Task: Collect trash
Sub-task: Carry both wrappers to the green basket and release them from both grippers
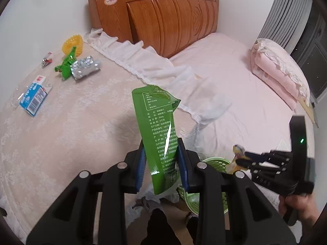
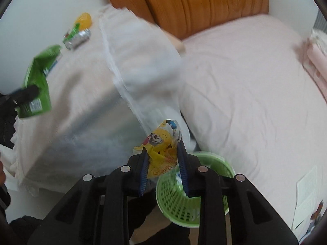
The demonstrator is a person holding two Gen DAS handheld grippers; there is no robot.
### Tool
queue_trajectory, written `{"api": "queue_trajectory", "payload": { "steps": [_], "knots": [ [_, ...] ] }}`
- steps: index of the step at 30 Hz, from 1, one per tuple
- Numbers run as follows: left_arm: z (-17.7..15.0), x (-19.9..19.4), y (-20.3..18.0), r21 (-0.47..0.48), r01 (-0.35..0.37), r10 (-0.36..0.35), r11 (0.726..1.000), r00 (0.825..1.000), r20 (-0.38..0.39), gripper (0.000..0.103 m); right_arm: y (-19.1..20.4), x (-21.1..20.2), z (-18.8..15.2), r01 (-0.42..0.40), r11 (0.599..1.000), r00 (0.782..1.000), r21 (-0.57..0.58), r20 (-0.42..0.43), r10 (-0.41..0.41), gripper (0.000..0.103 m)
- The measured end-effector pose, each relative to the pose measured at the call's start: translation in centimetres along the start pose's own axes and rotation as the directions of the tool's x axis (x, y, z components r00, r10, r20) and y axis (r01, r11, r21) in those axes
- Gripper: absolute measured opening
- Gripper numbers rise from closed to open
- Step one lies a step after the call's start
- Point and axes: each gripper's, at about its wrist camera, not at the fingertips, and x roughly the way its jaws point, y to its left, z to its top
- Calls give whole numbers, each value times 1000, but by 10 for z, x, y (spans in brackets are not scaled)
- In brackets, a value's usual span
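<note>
The green mesh basket sat low on the floor by the bed's edge, its rim partly hidden behind both grippers. The right gripper hung just above it, fingers nearly closed on a crumpled yellow wrapper. The left gripper pinched a tall green packet upright over the covered table. Farther back lay a blue carton, a foil wrapper and a green wrapper. The right view was blurred.

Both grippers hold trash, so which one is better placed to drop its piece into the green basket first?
Right. The right gripper holds the crumpled yellow wrapper beside the green perforated plastic basket; the left gripper holds the green foil pouch farther left.
</note>
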Motion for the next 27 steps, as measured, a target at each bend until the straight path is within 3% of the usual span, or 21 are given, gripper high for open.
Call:
{"api": "queue_trajectory", "payload": {
  "steps": [7,8,9,11,13,17,27],
  "knots": [
    [-33,34,-89,19,-22,24,1000,989,-145,28,-70,88,-73,11,999,989,53,-149,-3,31],
    [-39,40,-101,26,-26,29,999,986,-163,28,-76,100,-79,10,999,986,41,-168,-3,40],
    [-44,46,-113,31,-29,34,999,983,-182,28,-80,106,-85,13,1000,984,26,-177,-8,60],
    [-52,60,-133,25,-28,33,999,974,-225,28,-87,116,-94,34,999,982,-24,-186,-38,70],
    [-59,75,-149,11,-24,26,1000,963,-269,28,-96,110,-102,24,999,984,-48,-173,-32,73],
    [-68,103,-172,9,-36,37,999,944,-329,28,-115,80,-113,34,996,993,-81,-106,-43,90],
    [-86,173,-183,-15,-62,48,998,886,-461,28,-155,12,-108,48,989,999,-142,-11,-50,95]
  ]
}}
